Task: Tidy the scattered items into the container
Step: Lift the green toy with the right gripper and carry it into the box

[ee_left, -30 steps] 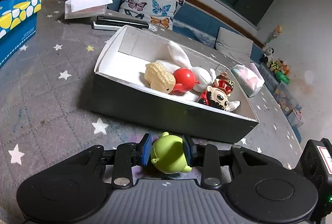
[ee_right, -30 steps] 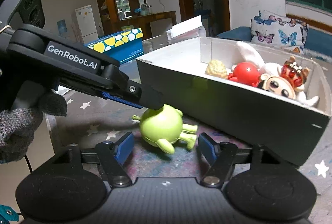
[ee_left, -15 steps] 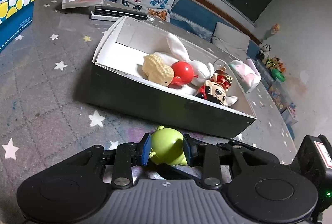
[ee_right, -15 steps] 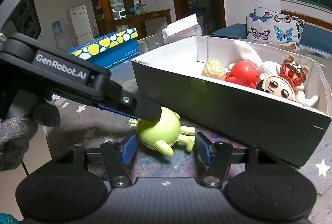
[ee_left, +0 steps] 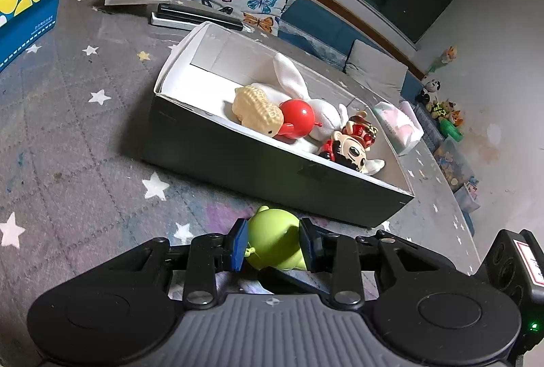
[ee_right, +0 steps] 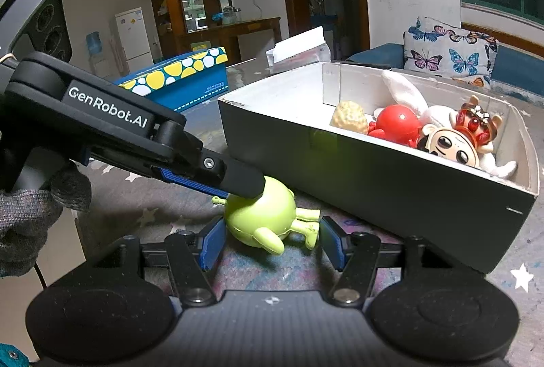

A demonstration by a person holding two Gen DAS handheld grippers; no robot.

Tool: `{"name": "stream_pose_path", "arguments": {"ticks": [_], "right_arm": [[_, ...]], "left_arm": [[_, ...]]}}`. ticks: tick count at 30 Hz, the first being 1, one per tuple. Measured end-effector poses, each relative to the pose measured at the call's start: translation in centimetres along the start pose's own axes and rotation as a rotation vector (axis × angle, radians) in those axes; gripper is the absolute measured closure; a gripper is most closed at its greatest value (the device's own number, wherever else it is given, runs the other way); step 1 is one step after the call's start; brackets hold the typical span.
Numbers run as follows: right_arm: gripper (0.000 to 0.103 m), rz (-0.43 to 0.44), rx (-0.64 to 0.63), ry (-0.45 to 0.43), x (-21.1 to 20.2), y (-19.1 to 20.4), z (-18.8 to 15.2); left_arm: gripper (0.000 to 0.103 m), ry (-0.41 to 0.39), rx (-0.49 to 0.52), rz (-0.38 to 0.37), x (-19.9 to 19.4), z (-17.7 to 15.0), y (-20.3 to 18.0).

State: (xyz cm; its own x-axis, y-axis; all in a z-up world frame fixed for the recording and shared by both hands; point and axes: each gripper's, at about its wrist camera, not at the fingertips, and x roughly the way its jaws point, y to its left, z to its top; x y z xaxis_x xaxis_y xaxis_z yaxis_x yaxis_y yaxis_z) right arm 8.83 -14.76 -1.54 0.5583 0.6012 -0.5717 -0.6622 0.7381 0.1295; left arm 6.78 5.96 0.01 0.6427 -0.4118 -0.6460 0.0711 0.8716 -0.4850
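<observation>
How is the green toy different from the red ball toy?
The green toy is outside the box, on the star-patterned cloth; the red toy already lies inside it. The green toy is pinched by the left gripper, while nothing touches the red toy. The green toy sits alone; the red toy is packed against a tan toy and a white bunny. Both are round-bodied with small limbs.

At 6 o'clock the right gripper (ee_right: 270, 243) stood with its blue pads spread wide on either side of the green toy (ee_right: 263, 217), touching neither side clearly. From 9 o'clock the left gripper (ee_right: 244, 186) reached in, clamped on the toy's top. The box (ee_right: 374, 176) sat toward 3 o'clock, holding a red ball (ee_right: 396, 122), a white rabbit (ee_right: 408, 91) and 1 doll (ee_right: 457, 142).
</observation>
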Motion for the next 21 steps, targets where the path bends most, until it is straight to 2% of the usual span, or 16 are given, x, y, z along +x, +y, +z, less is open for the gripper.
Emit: {"name": "stream_pose_path", "arguments": {"ticks": [13, 21], "right_arm": [[0.042, -0.013, -0.068, -0.065, -3.7, 0.5, 0.6], [0.042, -0.055, -0.108, -0.163, -6.1, 0.0, 3.3]], "left_arm": [[0.068, -0.052, 0.061, -0.044, -2.6, -0.1, -2.6], [0.068, -0.137, 0.121, -0.085, -3.9, 2.3, -5.0]]}}
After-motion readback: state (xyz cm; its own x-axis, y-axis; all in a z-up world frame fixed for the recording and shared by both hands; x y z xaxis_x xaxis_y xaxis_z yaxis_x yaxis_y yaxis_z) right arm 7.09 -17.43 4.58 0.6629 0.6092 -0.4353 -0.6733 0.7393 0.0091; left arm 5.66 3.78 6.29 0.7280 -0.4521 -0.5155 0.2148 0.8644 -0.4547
